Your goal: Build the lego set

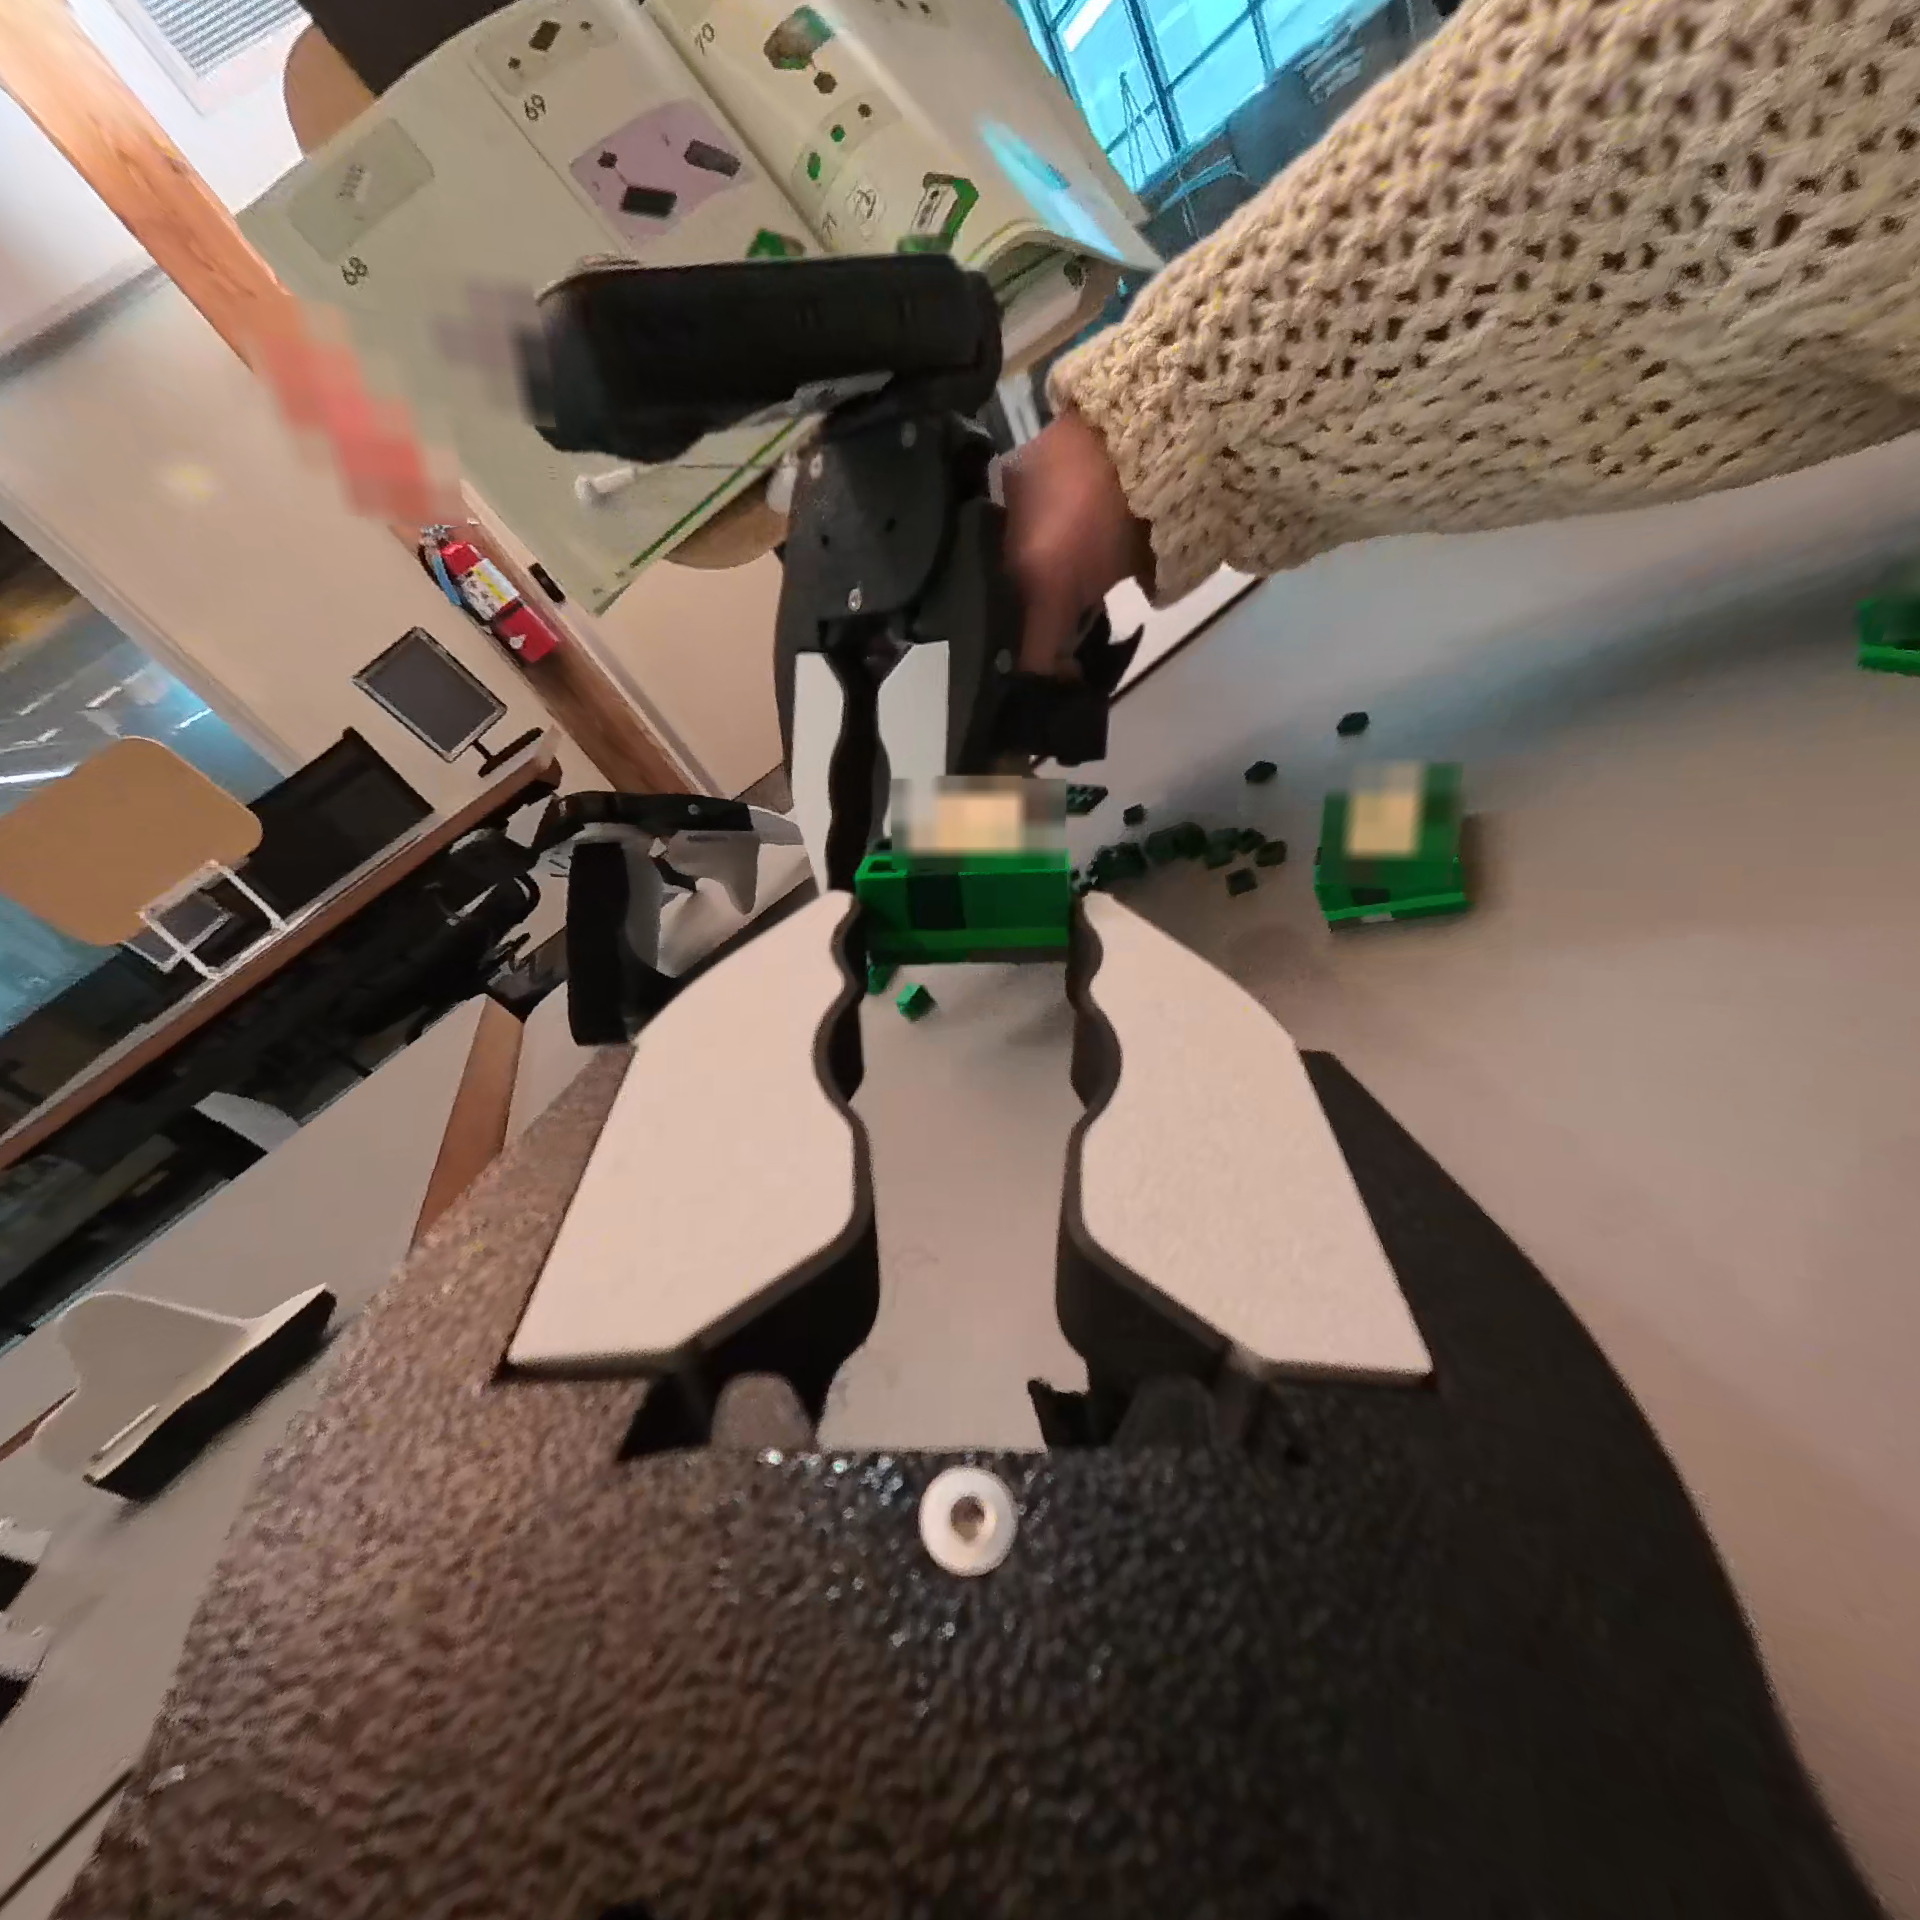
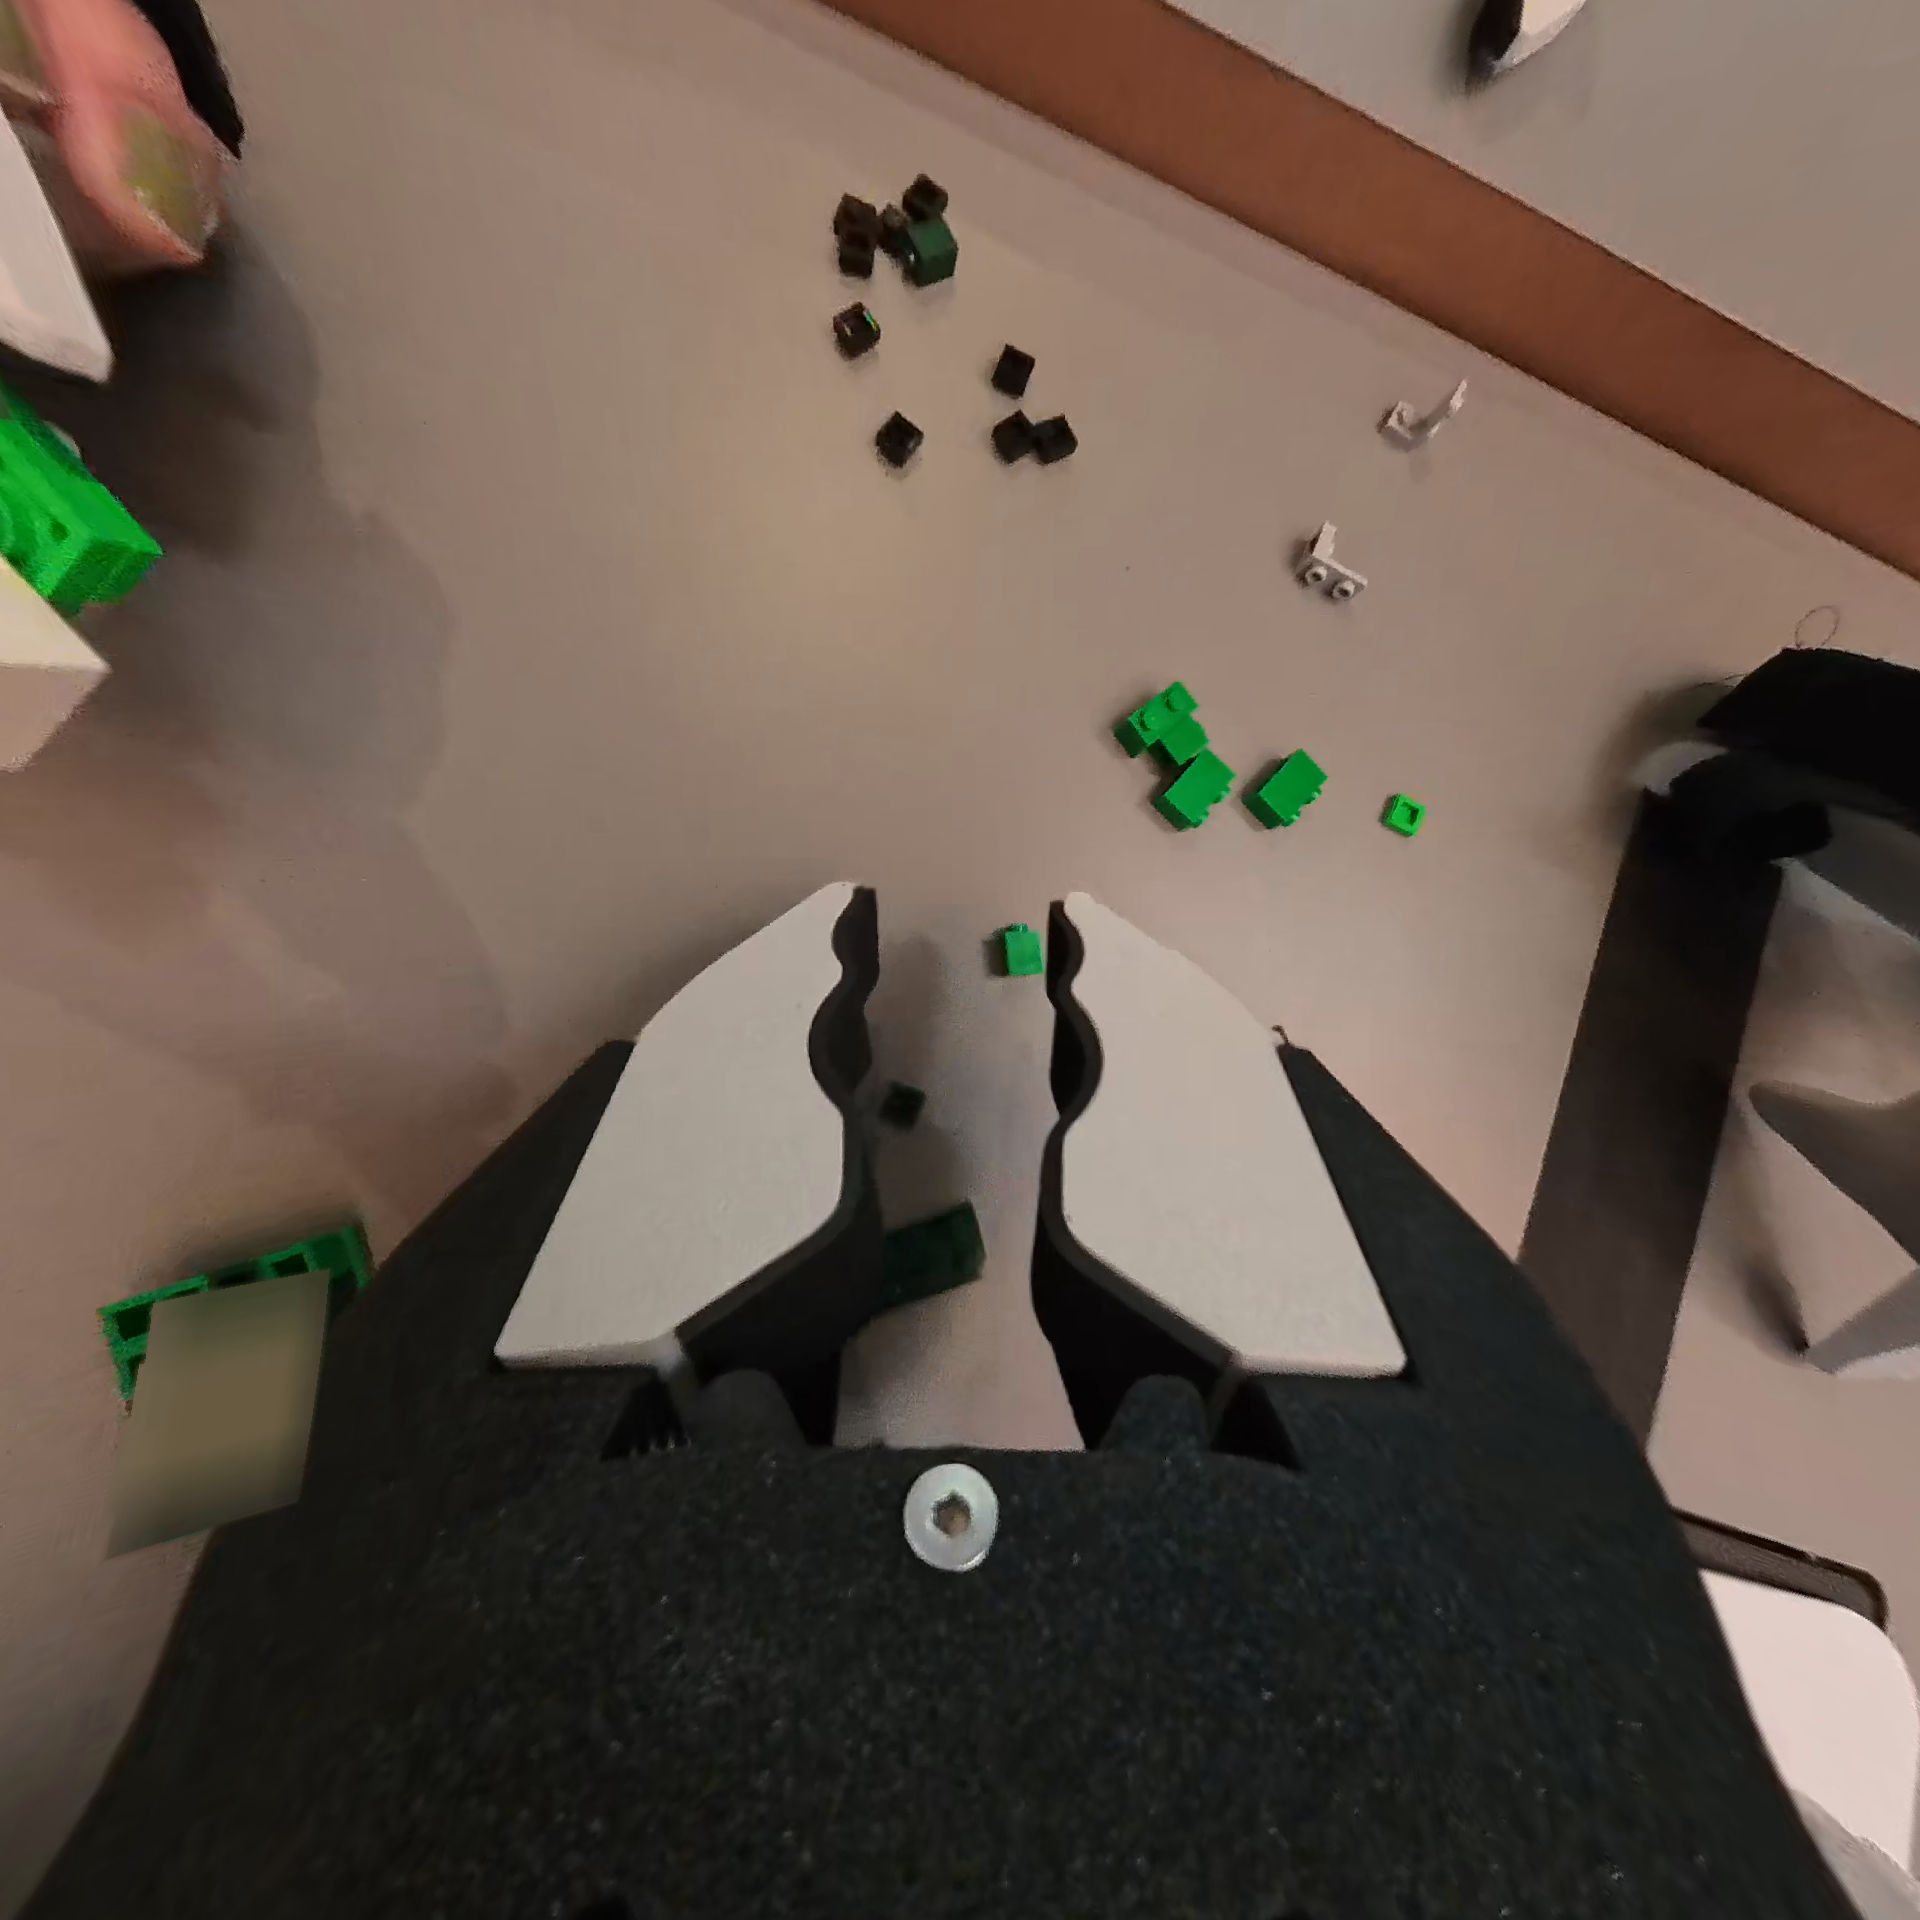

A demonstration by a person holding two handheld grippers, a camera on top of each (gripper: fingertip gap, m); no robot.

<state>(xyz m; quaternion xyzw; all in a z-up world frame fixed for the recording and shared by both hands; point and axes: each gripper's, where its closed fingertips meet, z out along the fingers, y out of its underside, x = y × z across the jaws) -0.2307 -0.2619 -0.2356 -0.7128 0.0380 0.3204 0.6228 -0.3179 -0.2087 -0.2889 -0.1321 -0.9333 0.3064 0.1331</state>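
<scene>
Left gripper (image 1: 961,925) low over the pale table (image 1: 1558,1039), jaws apart and empty, tips just short of a bright green block assembly (image 1: 961,904) that sits between them at the far end. One small green brick (image 1: 914,1000) loose on the table just in front of that assembly. Second green assembly (image 1: 1390,868) farther right, a scatter of dark bricks (image 1: 1184,847) between the two. Right gripper (image 2: 961,914) pointing down at the table, jaws also apart, gripping nothing — seen from the left wrist view standing upright behind the green assembly, held by a hand (image 1: 1070,509) in a knit cream sleeve (image 1: 1507,291). Single small green brick (image 2: 1018,951) on the table just inside the right-hand fingertip; cannot tell whether touching. Small dark piece (image 2: 900,1105) and a dark green brick (image 2: 930,1255) farther back in the gap, on the table below the fingers. Cluster of bright green bricks (image 2: 1210,764) ahead and to the right, black bricks (image 2: 935,322) well beyond, two grey brackets (image 2: 1330,571) near the brown table edge (image 2: 1351,208). Open instruction booklet (image 1: 644,135) propped up behind — pages not legible enough to matter. Another green assembly (image 2: 239,1283) at the lower left of the right wrist view, partly hidden by the gripper body.
</scene>
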